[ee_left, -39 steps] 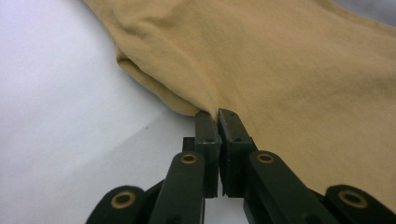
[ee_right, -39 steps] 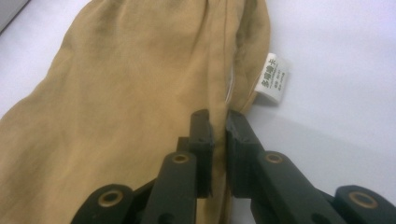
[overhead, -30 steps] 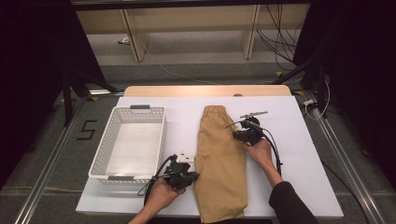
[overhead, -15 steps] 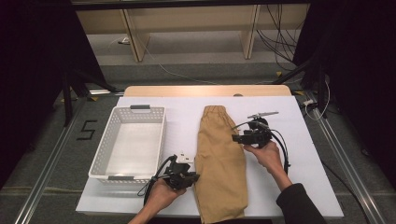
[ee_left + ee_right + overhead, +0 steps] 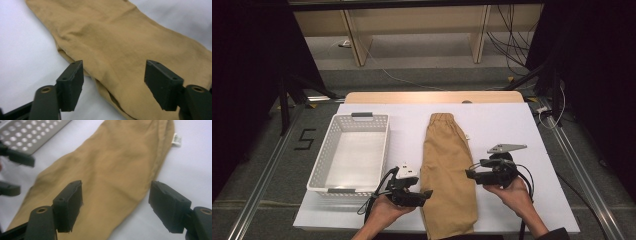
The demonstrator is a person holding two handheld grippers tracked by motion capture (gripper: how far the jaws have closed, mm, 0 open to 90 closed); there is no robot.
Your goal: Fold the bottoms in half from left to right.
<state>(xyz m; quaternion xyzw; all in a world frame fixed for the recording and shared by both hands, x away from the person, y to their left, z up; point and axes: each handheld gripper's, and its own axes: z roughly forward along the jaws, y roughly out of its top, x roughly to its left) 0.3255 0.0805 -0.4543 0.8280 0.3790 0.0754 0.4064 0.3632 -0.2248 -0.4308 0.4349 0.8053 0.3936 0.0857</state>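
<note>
Tan trousers (image 5: 448,175) lie folded lengthwise into one long strip on the white surface (image 5: 507,125), waistband at the far end, leg hems at the near edge. A small white label (image 5: 176,139) sticks out from the waistband side, seen in the right claw view. White perforated basket (image 5: 352,152) sits just left of the trousers, not touching them, with nothing inside it.

Left claw (image 5: 424,194): held in the person's left hand (image 5: 384,212) at the near left edge of the trousers, pointing toward the cloth. Jaws have just been opening and now stand wide apart. In the left claw view the folded edge of the trousers (image 5: 130,50) lies below and between the jaws; the pads do not press on it. Nothing gripped.

Right claw (image 5: 472,173): held in the person's right hand (image 5: 512,192) at the right edge of the trousers, about midway along their length, pointing left toward the cloth. Jaws have just been opening and stand wide. Right claw view shows the trousers (image 5: 107,177) running diagonally under the jaws, one pad over cloth, the other over bare surface; no grip on the fabric. The left claw's jaws and a corner of the basket show at the left edge of that view.

Fabric lies flat with light creases.
</note>
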